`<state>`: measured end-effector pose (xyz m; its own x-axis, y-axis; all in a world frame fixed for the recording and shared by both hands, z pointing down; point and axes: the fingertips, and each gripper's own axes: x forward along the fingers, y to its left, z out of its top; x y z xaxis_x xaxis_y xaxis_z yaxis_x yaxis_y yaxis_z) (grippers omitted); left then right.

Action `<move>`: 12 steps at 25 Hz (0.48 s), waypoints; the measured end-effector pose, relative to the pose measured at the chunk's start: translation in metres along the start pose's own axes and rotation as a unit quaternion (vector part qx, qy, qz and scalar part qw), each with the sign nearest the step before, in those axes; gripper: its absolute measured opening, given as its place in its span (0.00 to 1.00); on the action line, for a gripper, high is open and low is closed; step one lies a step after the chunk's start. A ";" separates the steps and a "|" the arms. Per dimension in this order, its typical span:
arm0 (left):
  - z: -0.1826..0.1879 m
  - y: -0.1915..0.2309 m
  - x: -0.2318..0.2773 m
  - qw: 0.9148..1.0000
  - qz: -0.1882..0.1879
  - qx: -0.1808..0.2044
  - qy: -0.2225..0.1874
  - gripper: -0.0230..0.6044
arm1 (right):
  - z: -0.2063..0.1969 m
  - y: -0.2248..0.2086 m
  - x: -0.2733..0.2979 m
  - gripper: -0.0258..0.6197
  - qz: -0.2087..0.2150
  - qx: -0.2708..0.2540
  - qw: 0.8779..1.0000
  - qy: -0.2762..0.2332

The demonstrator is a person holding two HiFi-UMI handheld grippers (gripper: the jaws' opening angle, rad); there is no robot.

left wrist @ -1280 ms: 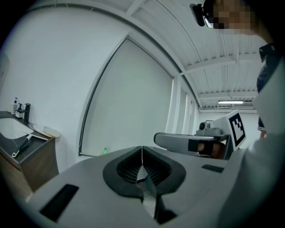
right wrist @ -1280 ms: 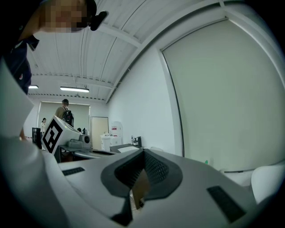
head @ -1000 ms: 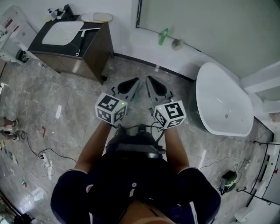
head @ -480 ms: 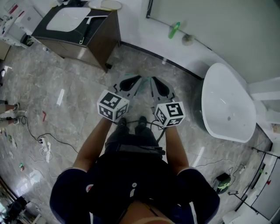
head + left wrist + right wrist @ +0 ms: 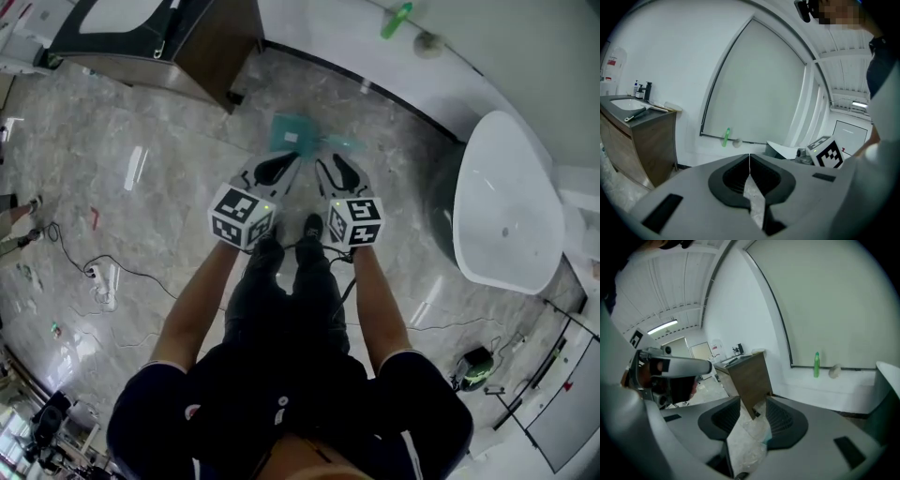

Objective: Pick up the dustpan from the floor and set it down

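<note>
I hold my left arm [image 5: 200, 302] and right arm [image 5: 380, 302] stretched forward and down, side by side. My left gripper [image 5: 289, 161] points ahead and somewhat downward, its jaws closed tip to tip. My right gripper [image 5: 327, 166] sits just beside it, aimed the same way. Its jaws have just been opening and stand apart, pads pressing on nothing.

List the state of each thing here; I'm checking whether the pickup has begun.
Teal plastic dustpan: lying on the grey marble floor, untouched.
Left tongs: shut, empty.
Right tongs: open, jaws just been opening, nothing between them.
Green plastic bottle: standing upright.
</note>
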<state>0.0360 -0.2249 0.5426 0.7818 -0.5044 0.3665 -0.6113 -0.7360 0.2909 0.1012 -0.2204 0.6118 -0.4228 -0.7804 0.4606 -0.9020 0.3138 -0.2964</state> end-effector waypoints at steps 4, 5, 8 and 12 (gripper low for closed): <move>-0.035 0.021 0.015 1.000 0.010 -0.012 0.023 0.06 | -0.058 -0.027 0.040 0.39 -0.017 0.032 0.998 0.055; -0.042 0.026 0.017 0.999 0.013 -0.016 0.028 0.06 | -0.069 -0.034 0.049 0.44 -0.023 0.039 0.997 0.063; -0.061 0.039 0.024 0.999 0.018 -0.024 0.041 0.06 | -0.089 -0.055 0.073 0.51 -0.045 0.050 0.996 0.065; -0.083 0.051 0.031 0.998 0.021 -0.034 0.052 0.06 | -0.100 -0.082 0.103 0.51 -0.077 0.042 0.995 0.051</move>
<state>0.0190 -0.2404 0.6418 0.7403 -0.4824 0.4682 -0.6530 -0.6815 0.3304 0.1230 -0.2722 0.7676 -0.2899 -0.7553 0.5878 -0.9485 0.1450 -0.2815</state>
